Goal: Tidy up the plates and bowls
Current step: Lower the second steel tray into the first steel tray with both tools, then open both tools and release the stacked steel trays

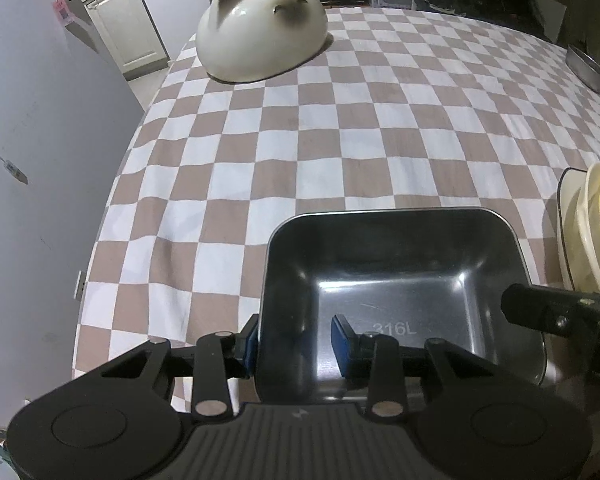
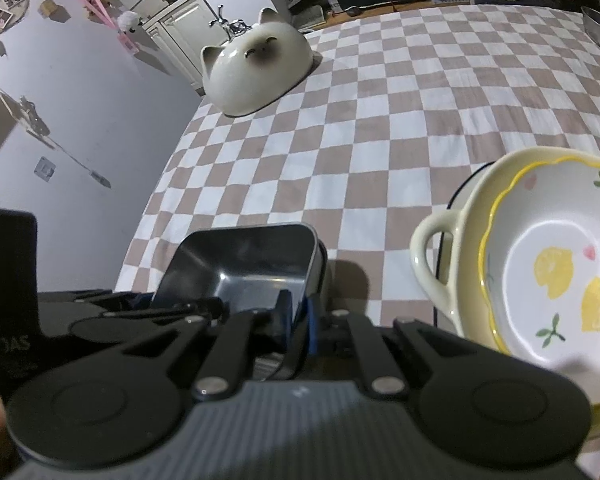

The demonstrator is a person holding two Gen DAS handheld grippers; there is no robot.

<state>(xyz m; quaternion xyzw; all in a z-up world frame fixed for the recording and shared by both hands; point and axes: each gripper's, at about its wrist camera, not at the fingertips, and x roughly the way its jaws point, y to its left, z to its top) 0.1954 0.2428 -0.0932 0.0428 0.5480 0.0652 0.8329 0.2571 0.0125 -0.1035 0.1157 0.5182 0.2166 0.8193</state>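
Observation:
A rectangular steel tray [image 1: 384,276] stamped 316L rests on the checked tablecloth near the front edge. My left gripper [image 1: 296,340] straddles its left wall: one blue pad sits against the outside, the other stands apart inside, so it is open. In the right wrist view the steel tray [image 2: 240,264] has its right wall pinched by my right gripper [image 2: 298,314], which is shut on it. A second steel rim shows just outside that wall. The right gripper's black body [image 1: 560,314] reaches in at the tray's right side.
A lemon-patterned plate [image 2: 552,280] lies in a cream handled dish [image 2: 432,256] just right of the tray. An upturned cat-shaped bowl [image 1: 260,28] stands at the far left corner. A round steel bowl [image 1: 588,68] sits far right. The table's left edge [image 1: 112,208] drops off beside a grey wall.

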